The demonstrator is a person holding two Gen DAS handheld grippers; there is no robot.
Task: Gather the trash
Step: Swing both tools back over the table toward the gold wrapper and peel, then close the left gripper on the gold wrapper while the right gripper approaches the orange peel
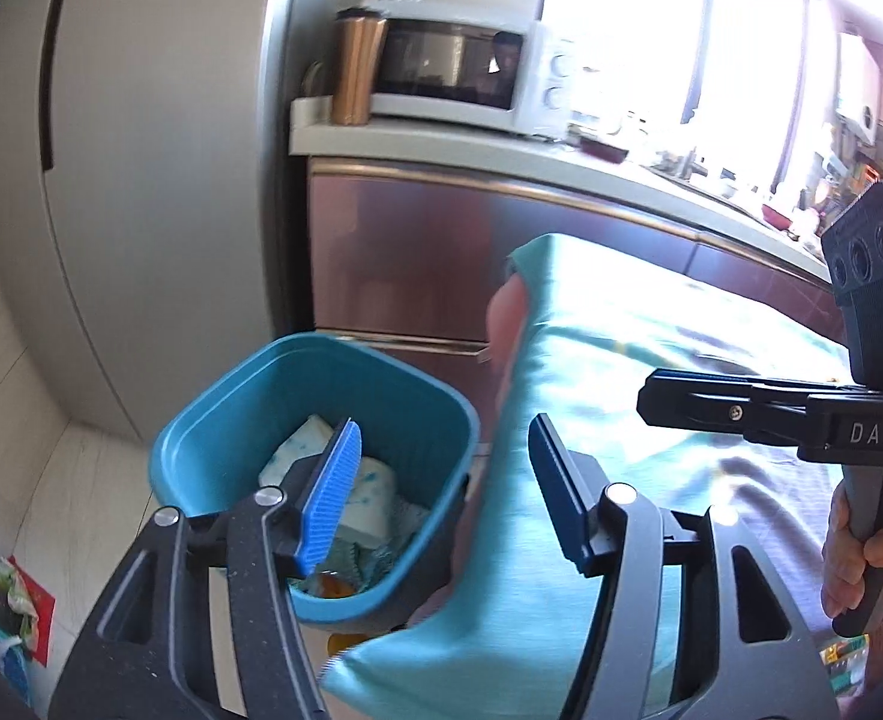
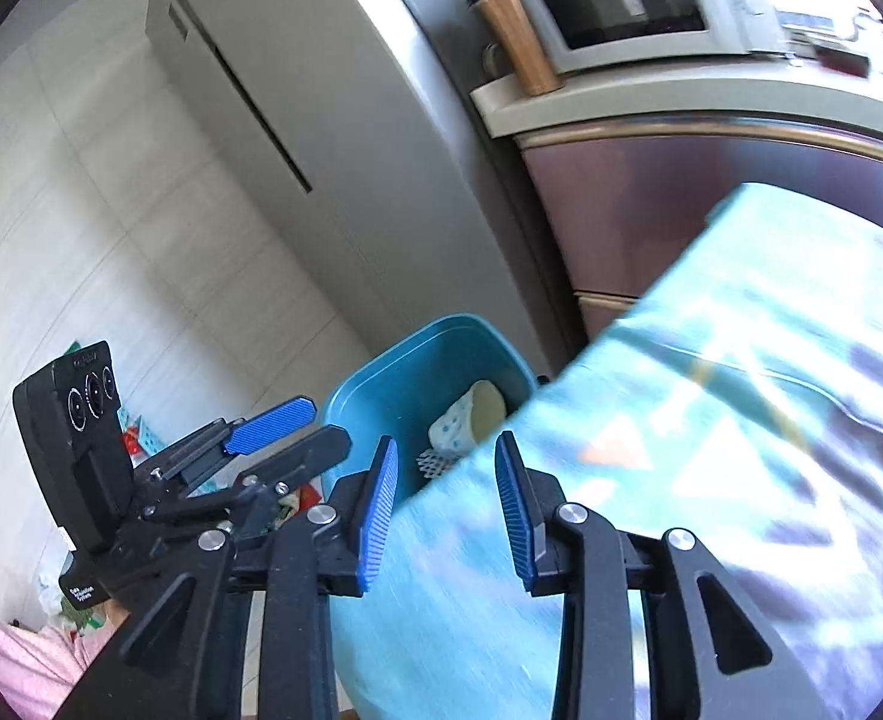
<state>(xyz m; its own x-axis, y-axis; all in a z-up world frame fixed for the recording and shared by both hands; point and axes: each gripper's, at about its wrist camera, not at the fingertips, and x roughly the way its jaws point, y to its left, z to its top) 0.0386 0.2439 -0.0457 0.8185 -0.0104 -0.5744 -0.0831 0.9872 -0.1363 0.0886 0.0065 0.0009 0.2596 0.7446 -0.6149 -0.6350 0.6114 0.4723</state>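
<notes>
1. Trash is lying inside the blue bin [image 1: 249, 414], which is standing on the pale floor beside the table edge: crumpled white paper with blue spots [image 1: 345, 480], something orange at the bottom, and, in the right wrist view, a spotted paper cup [image 2: 471, 417] lying on its side.
2. Behind the bin, a tall grey fridge [image 1: 141, 180] is standing next to a brown cabinet [image 1: 417, 258] with a pale counter on top.
3. A turquoise tablecloth [image 1: 651, 360] is covering the table and hanging down just beside the bin.
4. A white microwave [image 1: 459, 69] is sitting on the counter, with a copper tumbler [image 1: 354, 69] touching its left side.
5. Left gripper [image 1: 441, 486] is hovering over the bin's near rim, its blue pads spread wide apart and holding nothing.
6. Right gripper [image 2: 444, 507] is hanging over the tablecloth edge, its pads likewise apart and empty; the left view shows "DAS" lettered on its body.
7. Small print on the left gripper's housing is showing in the right view, too small to read.
</notes>
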